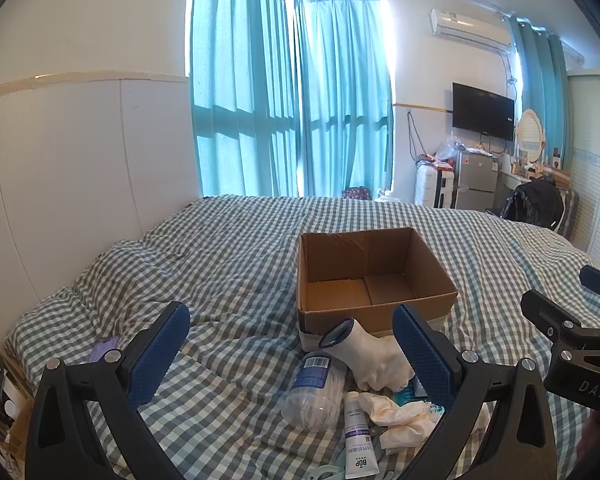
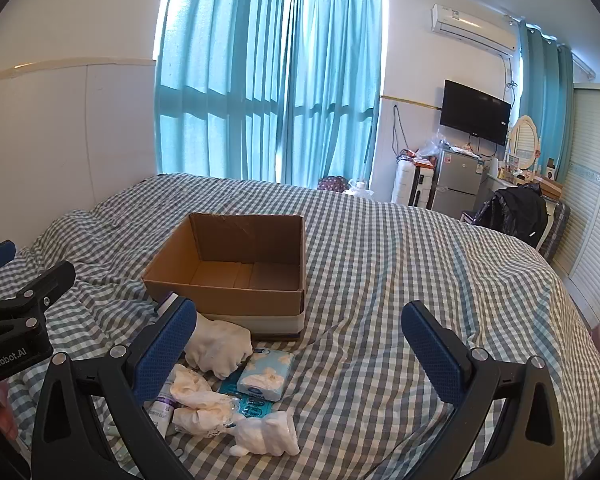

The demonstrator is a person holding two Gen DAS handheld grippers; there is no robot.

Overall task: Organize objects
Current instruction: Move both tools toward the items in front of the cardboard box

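Observation:
An open, empty cardboard box [image 1: 374,276] [image 2: 236,268] sits on the checked bed. In front of it lies a pile: a white sock [image 1: 374,356] [image 2: 220,346], a clear cotton swab jar [image 1: 314,390], a white tube [image 1: 360,444] [image 2: 162,404], crumpled cream cloth [image 1: 400,416] [image 2: 198,402], a blue tissue pack [image 2: 266,374] and a white figurine [image 2: 268,436]. My left gripper [image 1: 292,360] is open and empty above the pile. My right gripper [image 2: 300,354] is open and empty, the pile by its left finger.
The checked duvet [image 2: 400,288] covers the whole bed. A purple phone [image 1: 104,348] lies at the left. A white headboard wall [image 1: 60,180] stands left. A fridge [image 2: 458,186], a chair with a black jacket [image 2: 516,212] and a wardrobe [image 2: 596,220] stand beyond the bed.

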